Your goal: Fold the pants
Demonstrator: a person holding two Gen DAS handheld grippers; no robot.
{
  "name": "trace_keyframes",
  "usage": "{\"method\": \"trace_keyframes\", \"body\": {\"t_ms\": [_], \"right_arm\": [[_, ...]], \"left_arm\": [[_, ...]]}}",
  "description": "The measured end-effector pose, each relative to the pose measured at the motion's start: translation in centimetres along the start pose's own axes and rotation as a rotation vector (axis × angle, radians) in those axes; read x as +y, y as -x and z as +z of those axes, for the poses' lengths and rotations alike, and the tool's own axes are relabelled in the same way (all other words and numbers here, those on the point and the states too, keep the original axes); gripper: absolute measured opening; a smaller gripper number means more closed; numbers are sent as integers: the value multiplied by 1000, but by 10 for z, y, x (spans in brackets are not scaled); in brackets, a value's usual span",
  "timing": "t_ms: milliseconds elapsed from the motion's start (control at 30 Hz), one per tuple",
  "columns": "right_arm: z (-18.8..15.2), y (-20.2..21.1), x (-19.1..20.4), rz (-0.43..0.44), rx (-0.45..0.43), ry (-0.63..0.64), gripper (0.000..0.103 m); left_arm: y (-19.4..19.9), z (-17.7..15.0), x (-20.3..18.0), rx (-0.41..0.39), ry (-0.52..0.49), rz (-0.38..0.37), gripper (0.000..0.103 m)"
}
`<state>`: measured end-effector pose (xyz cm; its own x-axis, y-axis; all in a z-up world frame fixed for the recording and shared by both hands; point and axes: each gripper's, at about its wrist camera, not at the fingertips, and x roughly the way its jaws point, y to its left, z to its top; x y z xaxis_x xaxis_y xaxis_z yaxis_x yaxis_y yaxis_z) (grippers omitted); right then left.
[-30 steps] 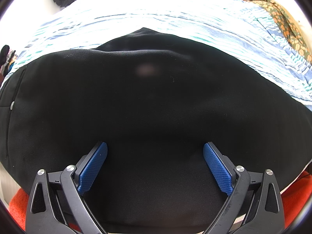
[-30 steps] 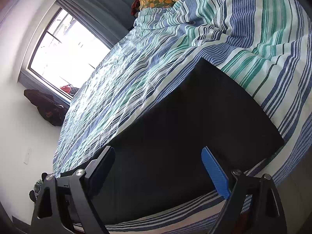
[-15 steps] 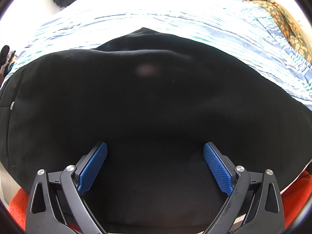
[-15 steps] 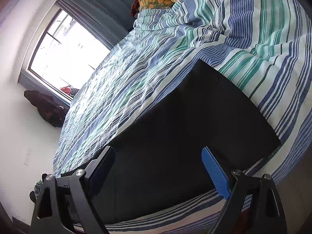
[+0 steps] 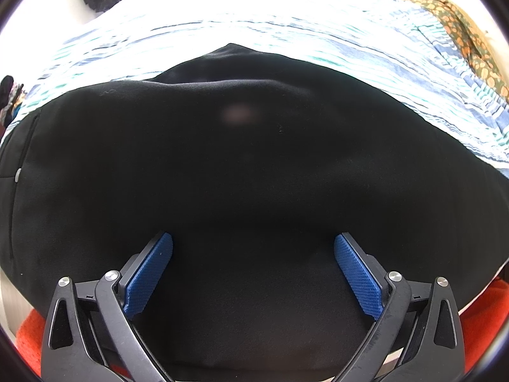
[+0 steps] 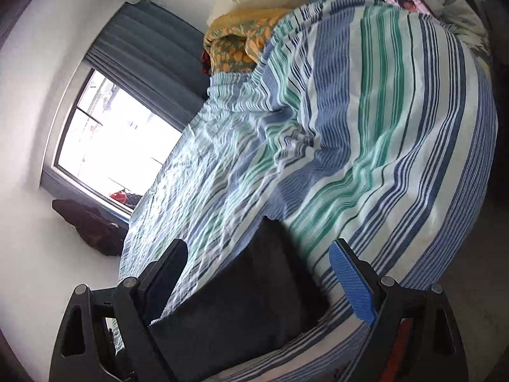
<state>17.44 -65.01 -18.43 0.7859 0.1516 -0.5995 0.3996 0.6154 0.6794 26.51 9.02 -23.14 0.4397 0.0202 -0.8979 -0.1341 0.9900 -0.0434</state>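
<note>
1. Left wrist view: the left claw (image 5: pixel 253 265) is spread wide and hangs right over the black pants (image 5: pixel 241 172), which lie flat on the striped bed (image 5: pixel 286 31). Nothing's pinched.
2. Right wrist view: the right claw (image 6: pixel 258 270) is spread too, gripping nothing; the pants' (image 6: pixel 254 293) end lies below, between its fingers, on the bed (image 6: pixel 381 127).

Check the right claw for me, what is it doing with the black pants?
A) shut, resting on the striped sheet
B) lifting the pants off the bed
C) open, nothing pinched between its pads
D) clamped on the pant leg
C: the right claw stands wide open, with the black pants lying flat on the striped sheet beyond its pads.
</note>
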Motion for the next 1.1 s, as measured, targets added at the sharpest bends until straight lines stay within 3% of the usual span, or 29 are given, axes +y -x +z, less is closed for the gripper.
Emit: {"method": "trace_keyframes", "body": {"t_ms": [100, 300, 367, 567, 733, 833, 967, 1000, 1100], "right_arm": [[-5, -2, -7, -5, 84, -9, 88], [-31, -2, -8, 43, 134, -49, 88], [-37, -14, -11, 10, 190, -64, 88], [-62, -54, -8, 24, 363, -92, 88], [-63, -71, -5, -31, 342, -66, 88], [-63, -72, -9, -23, 325, -95, 88], [-54, -62, -4, 122, 282, -91, 85], [-51, -59, -4, 151, 268, -97, 84], [-43, -53, -13, 182, 220, -143, 84]], "left_arm": [[-1, 1, 0, 3, 0, -3, 101], [0, 1, 4, 2, 1, 1, 102], [1, 1, 6, 5, 2, 0, 102], [2, -2, 14, 2, -1, -1, 102], [6, -3, 19, 8, -1, -4, 102], [6, -3, 21, 8, -2, -4, 102], [5, 0, 24, 8, -1, -1, 102], [-5, 6, 4, 9, -1, 0, 102], [-12, 8, -8, 8, 1, 3, 102]]}}
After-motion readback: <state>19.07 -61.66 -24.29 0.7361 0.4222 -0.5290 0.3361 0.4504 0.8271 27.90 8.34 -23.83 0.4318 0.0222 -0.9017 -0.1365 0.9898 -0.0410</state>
